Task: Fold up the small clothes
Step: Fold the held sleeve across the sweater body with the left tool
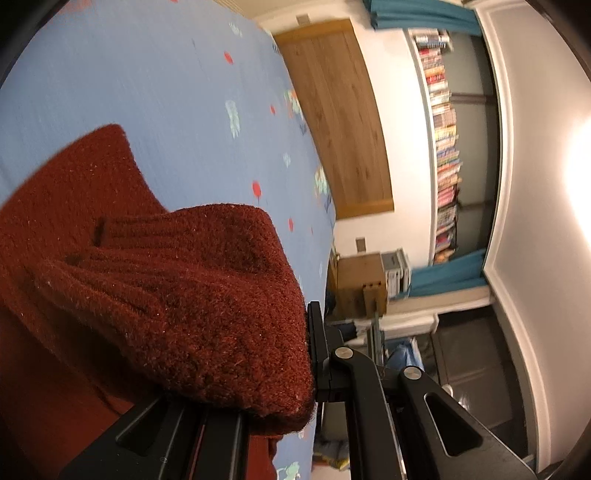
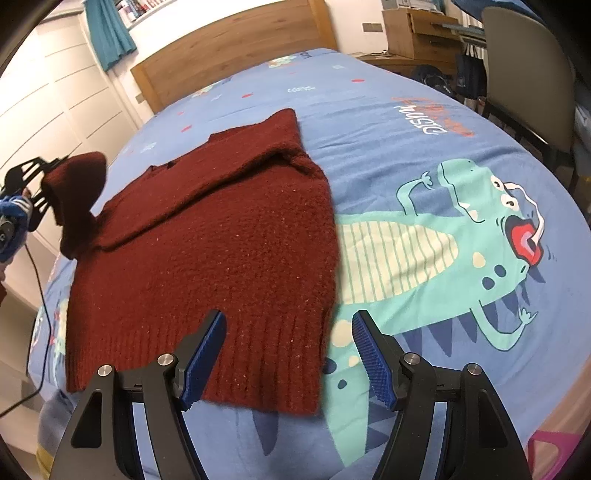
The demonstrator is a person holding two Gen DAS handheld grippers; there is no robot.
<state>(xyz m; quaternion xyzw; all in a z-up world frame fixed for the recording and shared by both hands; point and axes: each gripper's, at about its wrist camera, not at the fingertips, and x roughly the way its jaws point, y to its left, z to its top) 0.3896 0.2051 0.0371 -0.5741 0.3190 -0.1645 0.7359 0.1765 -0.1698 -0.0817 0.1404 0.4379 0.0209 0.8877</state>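
A dark red knitted sweater lies flat on the blue bed sheet, its right sleeve folded across the chest. My left gripper is shut on the left sleeve cuff and holds it lifted above the sweater's left shoulder; in the left wrist view the cuff drapes over the fingers and hides the tips. My right gripper is open and empty, its blue pads hovering just above the sweater's ribbed hem near the bed's front edge.
The sheet carries a large green dinosaur print right of the sweater. A wooden headboard stands at the far end. A chair and a wooden desk stand at the right. White wardrobe doors line the left.
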